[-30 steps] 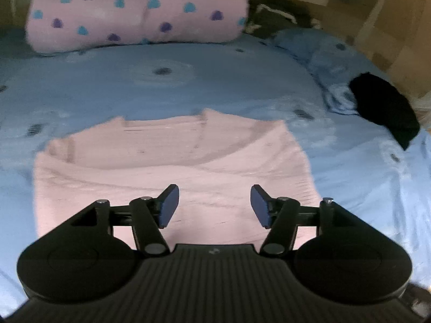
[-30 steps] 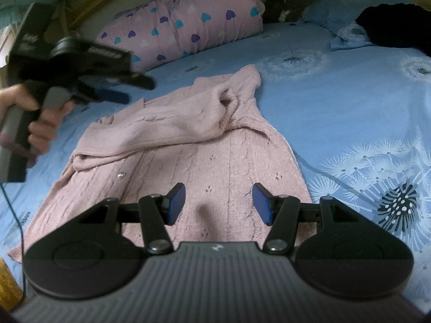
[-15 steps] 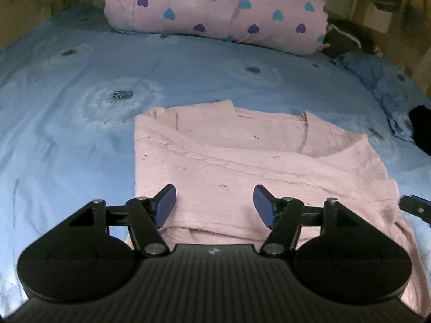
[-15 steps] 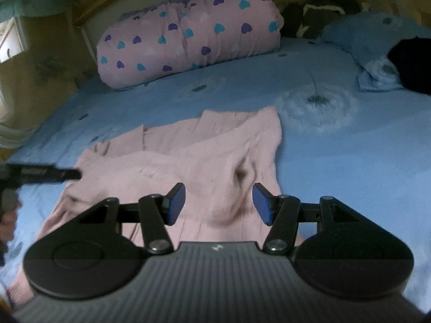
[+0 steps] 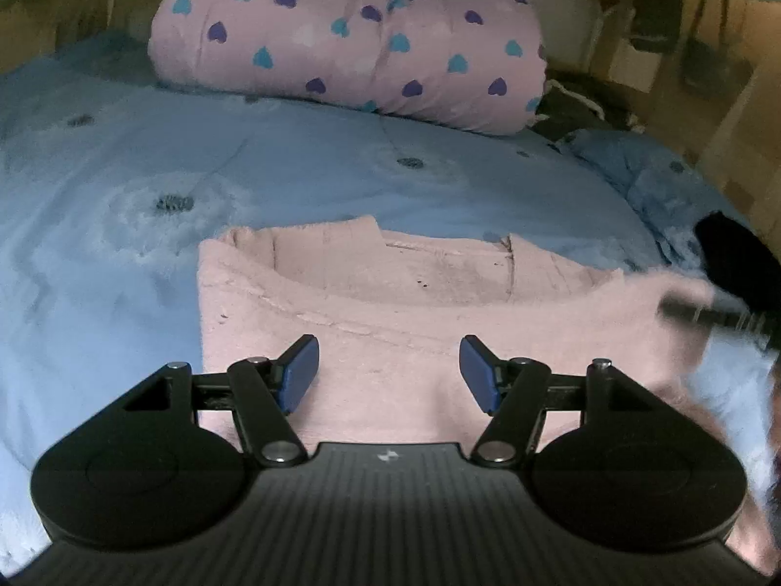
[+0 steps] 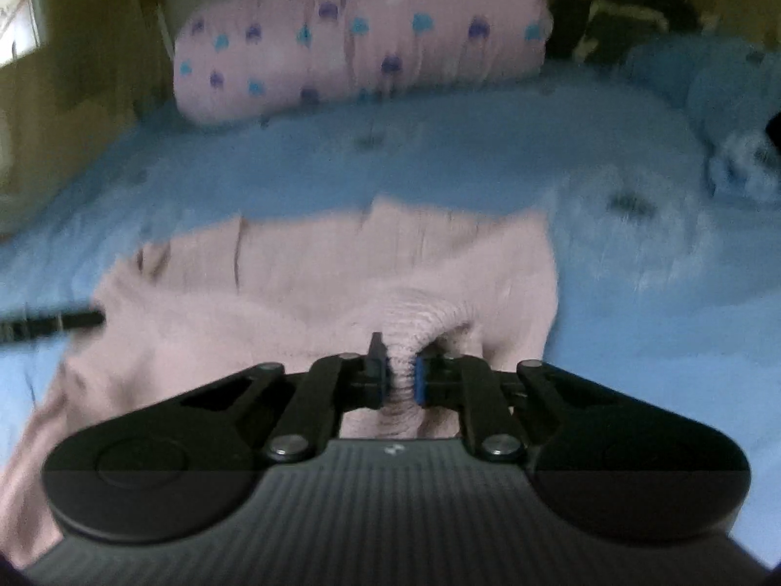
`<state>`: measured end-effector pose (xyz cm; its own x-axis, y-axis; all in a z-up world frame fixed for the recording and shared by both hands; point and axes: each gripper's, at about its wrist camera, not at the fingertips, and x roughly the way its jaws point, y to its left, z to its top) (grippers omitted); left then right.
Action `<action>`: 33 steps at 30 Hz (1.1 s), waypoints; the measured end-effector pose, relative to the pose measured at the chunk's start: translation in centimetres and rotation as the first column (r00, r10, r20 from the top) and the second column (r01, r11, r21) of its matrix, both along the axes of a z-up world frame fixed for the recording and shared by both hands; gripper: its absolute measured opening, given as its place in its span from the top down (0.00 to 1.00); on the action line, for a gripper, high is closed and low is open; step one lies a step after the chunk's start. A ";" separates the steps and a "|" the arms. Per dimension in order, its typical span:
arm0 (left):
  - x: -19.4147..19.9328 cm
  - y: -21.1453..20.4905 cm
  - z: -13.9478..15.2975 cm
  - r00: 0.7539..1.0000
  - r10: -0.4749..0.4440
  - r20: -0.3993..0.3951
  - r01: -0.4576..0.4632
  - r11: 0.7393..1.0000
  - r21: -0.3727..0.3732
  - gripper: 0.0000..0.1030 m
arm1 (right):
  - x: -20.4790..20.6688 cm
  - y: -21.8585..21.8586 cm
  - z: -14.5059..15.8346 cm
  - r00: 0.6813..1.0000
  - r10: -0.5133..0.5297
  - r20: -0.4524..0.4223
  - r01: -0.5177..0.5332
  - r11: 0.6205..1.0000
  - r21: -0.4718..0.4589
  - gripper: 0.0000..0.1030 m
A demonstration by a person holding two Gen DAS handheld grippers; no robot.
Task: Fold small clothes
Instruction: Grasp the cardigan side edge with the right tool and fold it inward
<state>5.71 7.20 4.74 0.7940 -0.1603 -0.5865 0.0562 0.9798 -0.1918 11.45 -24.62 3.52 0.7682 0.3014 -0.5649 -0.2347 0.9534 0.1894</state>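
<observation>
- Pink sweater (image 5: 371,312): soft cable-knit, lies spread on the blue bedsheet (image 5: 244,176), near the front edge; a sleeve is folded across the body, and the far collar edge is straight.
- Right gripper (image 6: 401,375): clenched on a ribbed, bunched fold of the sweater; the jaws have just closed, knit pinched between the blue pads. This view is motion-blurred.
- Left gripper (image 5: 388,371): released, blue pads well apart, above the sweater's near left part, nothing between them.
- Bedsheet: blue, printed with pale dandelion heads.
- Far side: rolled pink quilt (image 5: 351,44), puffy, with purple and teal hearts.
- Far right: blue pillow (image 5: 649,176), crumpled; black garment (image 5: 737,263) just beside it, apart from the sweater.
</observation>
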 end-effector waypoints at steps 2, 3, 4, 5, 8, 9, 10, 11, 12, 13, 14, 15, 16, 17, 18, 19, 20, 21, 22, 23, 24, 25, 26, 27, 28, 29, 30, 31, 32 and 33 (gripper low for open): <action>0.1 -0.1 -0.3 1.000 0.013 -0.009 -0.013 0.999 0.046 0.33 | -0.1 -0.6 1.8 0.998 -0.028 0.064 0.027 0.999 0.020 0.87; 0.2 -0.1 -0.6 0.999 0.027 -0.022 -0.025 0.998 0.066 0.33 | -0.1 -0.9 2.3 0.996 -0.041 0.080 0.039 0.999 0.023 0.87; 0.4 0.0 -0.9 0.998 0.040 -0.038 -0.037 0.996 0.076 0.33 | 0.1 -1.0 2.8 0.995 -0.050 0.091 0.049 0.999 0.014 0.87; 0.5 0.3 -1.2 0.997 0.054 -0.054 -0.049 0.996 0.081 0.33 | 0.2 -1.0 2.9 0.994 -0.054 0.096 0.055 0.998 -0.008 0.87; 1.1 1.0 -1.9 0.991 0.099 -0.091 -0.088 0.989 0.117 0.33 | 1.3 -1.0 1.6 0.998 -0.054 0.037 0.056 0.997 -0.053 0.87; 1.3 1.2 -2.1 0.988 0.117 -0.106 -0.102 0.986 0.132 0.33 | 1.6 -1.0 0.8 0.999 -0.053 0.001 0.053 0.997 -0.064 0.87; 1.4 1.5 -2.3 0.984 0.126 -0.123 -0.110 0.985 0.131 0.33 | 2.0 -1.0 -0.2 0.998 -0.061 -0.036 0.058 0.995 -0.077 0.87; 1.5 1.9 -2.5 0.981 0.134 -0.138 -0.118 0.986 0.116 0.33 | 2.3 -1.0 -1.3 0.995 -0.070 -0.069 0.064 0.994 -0.091 0.86; 1.5 2.4 -2.6 0.980 0.137 -0.147 -0.125 0.988 0.090 0.33 | 2.4 -1.0 -2.1 0.993 -0.075 -0.086 0.067 0.993 -0.095 0.85; 1.4 2.8 -2.5 0.979 0.137 -0.152 -0.128 0.989 0.070 0.33 | 2.3 -1.1 -2.8 0.993 -0.078 -0.090 0.070 0.994 -0.089 0.84; 1.1 3.0 -2.4 0.979 0.134 -0.153 -0.126 0.990 0.057 0.33 | 2.2 -1.2 -3.1 0.994 -0.081 -0.078 0.075 0.994 -0.083 0.84; 0.8 3.2 -2.2 0.981 0.122 -0.150 -0.115 0.992 0.056 0.33 | 2.0 -1.1 -3.2 0.994 -0.084 -0.067 0.078 0.994 -0.083 0.84; 0.6 3.2 -2.0 0.982 0.113 -0.149 -0.105 0.993 0.061 0.33 | 1.8 -1.0 -3.0 0.994 -0.084 -0.063 0.079 0.993 -0.085 0.83; 0.4 3.1 -1.9 0.984 0.102 -0.147 -0.093 0.993 0.068 0.33 | 1.7 -1.0 -2.8 0.995 -0.081 -0.064 0.075 0.993 -0.086 0.82; 0.1 3.1 -1.9 0.985 0.089 -0.149 -0.078 0.994 0.074 0.33 | 1.6 -1.0 -2.5 0.995 -0.076 -0.067 0.070 0.994 -0.087 0.80; -0.2 3.0 -2.0 0.985 0.075 -0.153 -0.064 0.995 0.075 0.33 | 1.4 -1.1 -2.1 0.995 -0.073 -0.069 0.067 0.994 -0.089 0.77; -0.4 2.9 -2.1 0.985 0.058 -0.161 -0.046 0.996 0.075 0.33 | 1.1 -1.2 -1.8 0.995 -0.073 -0.066 0.067 0.993 -0.092 0.76; -0.5 2.8 -2.2 0.985 0.047 -0.164 -0.035 0.996 0.076 0.33 | 0.7 -1.2 -1.3 0.995 -0.078 -0.060 0.072 0.993 -0.096 0.73; -0.6 2.7 -2.3 0.985 0.041 -0.167 -0.027 0.996 0.082 0.33 | 0.2 -1.4 -0.9 0.995 -0.084 -0.050 0.079 0.992 -0.099 0.67; -0.6 2.5 -2.5 0.985 0.036 -0.171 -0.019 0.995 0.096 0.33 | -0.3 -1.5 -0.5 0.995 -0.091 -0.039 0.087 0.991 -0.103 0.65; -0.7 2.4 -2.7 0.984 0.047 -0.173 -0.026 0.992 0.124 0.33 | -1.1 -1.6 -0.1 0.995 -0.099 -0.022 0.097 0.990 -0.105 0.62; -0.9 2.5 -2.9 0.981 0.075 -0.178 -0.046 0.986 0.163 0.32 | -1.7 -1.7 0.2 0.995 -0.102 -0.007 0.101 0.990 -0.102 0.62; -0.8 2.5 -3.2 0.977 0.104 -0.185 -0.066 0.977 0.202 0.32 | -2.2 -1.8 0.3 0.995 -0.101 0.006 0.102 0.990 -0.096 0.62; -0.8 2.9 -3.5 0.976 0.119 -0.184 -0.080 0.975 0.205 0.28 | -2.6 -1.8 0.3 0.996 -0.094 0.013 0.094 0.991 -0.093 0.62; -0.7 3.4 -3.6 0.974 0.125 -0.188 -0.089 0.978 0.189 0.25 | -2.8 -1.8 0.2 0.996 -0.087 0.014 0.088 0.991 -0.097 0.62; -0.7 3.8 -3.7 0.972 0.136 -0.194 -0.102 0.979 0.174 0.24 | -2.7 -1.6 -0.2 0.997 -0.082 0.010 0.083 0.990 -0.115 0.62; -0.6 4.3 -3.8 0.969 0.154 -0.195 -0.121 0.978 0.172 0.24 | -2.5 -1.5 -0.6 0.996 -0.086 0.005 0.086 0.987 -0.133 0.62; -0.6 4.7 -3.9 0.965 0.171 -0.197 -0.139 0.976 0.167 0.23 | -2.1 -1.4 -1.3 0.995 -0.099 -0.006 0.097 0.983 -0.155 0.62; -0.5 5.2 -3.9 0.963 0.178 -0.201 -0.149 0.977 0.154 0.22 | -1.8 -1.5 -1.8 0.994 -0.111 -0.019 0.107 0.980 -0.166 0.62; -0.5 5.6 -4.0 0.961 0.182 -0.208 -0.156 0.978 0.136 0.22 | -1.4 -1.8 -2.6 0.991 -0.126 -0.035 0.118 0.979 -0.167 0.61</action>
